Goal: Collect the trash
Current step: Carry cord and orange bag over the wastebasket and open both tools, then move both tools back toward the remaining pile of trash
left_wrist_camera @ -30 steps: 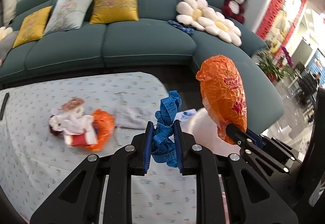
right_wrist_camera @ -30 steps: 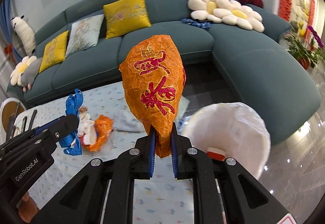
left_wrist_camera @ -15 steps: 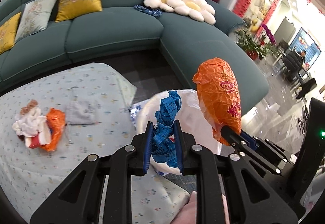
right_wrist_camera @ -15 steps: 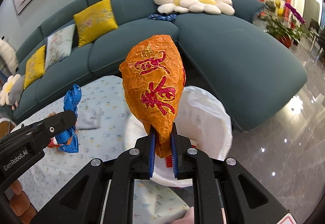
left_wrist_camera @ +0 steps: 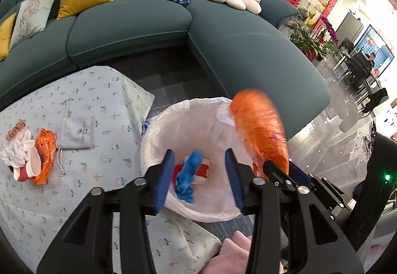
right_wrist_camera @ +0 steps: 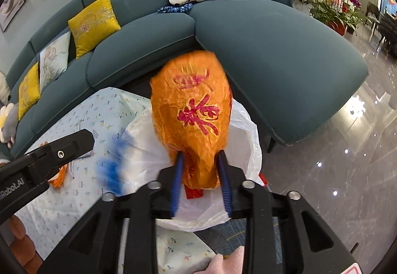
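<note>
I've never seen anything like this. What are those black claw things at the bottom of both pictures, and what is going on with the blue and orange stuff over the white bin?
There is no robot here: a person holds a two-finger tool in each hand, and each tool carries a wide-angle camera looking along its fingers. One picture comes from the left gripper, the other from the right gripper.

Both hang over a bin lined with a white bag, beside a table under a flowered cloth. The left fingers have just been opening, and the blue tape measure is blurred between them, touching neither, so it looks to be dropping in. The right fingers have been opening too, around the bottom of the orange crumpled wrapper; they seem to have let go.

On the cloth lie a grey drawstring pouch and a pile of other trash.
</note>
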The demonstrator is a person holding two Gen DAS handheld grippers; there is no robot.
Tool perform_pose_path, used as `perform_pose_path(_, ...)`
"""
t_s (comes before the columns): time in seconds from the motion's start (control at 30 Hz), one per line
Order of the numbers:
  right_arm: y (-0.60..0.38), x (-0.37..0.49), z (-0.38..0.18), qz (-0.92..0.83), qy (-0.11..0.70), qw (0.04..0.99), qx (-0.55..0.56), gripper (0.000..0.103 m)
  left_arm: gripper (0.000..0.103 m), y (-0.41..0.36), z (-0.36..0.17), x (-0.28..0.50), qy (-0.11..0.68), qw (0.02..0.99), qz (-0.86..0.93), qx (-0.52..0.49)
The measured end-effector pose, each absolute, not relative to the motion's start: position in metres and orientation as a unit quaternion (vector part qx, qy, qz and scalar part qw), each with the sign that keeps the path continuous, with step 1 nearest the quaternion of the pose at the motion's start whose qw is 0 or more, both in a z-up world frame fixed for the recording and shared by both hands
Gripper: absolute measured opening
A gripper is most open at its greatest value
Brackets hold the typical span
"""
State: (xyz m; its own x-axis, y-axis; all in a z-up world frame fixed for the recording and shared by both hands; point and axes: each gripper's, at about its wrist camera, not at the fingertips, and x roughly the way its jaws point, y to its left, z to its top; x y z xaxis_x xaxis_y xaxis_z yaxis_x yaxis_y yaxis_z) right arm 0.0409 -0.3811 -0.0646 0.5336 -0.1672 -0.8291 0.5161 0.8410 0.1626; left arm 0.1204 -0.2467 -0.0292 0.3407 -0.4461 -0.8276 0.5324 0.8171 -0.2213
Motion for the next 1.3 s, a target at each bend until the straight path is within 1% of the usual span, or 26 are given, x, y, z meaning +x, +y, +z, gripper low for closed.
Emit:
perform_pose_path(0.3,-0.370,0.046,-0.059,-0.198,0.438,0.856,0.190,0.040,0.043,-0.228,-0.025,0.125,0.488,0.826,-0.281,0.033)
perform_pose_path(0.73,-0.328,0.059,-0.042,-0.175,0.437,0.866,0.169,0.040,0.043,-0.181,-0.012,0.131,0.483,0.838,-0.256,0.003)
perform_pose_path(1.3,-0.247,0.087,-0.028,-0.127,0.451,0.876,0.118,0.040,0.044,-0.091,-0.010,0.151,0.481,0.851,-0.204,-0.047)
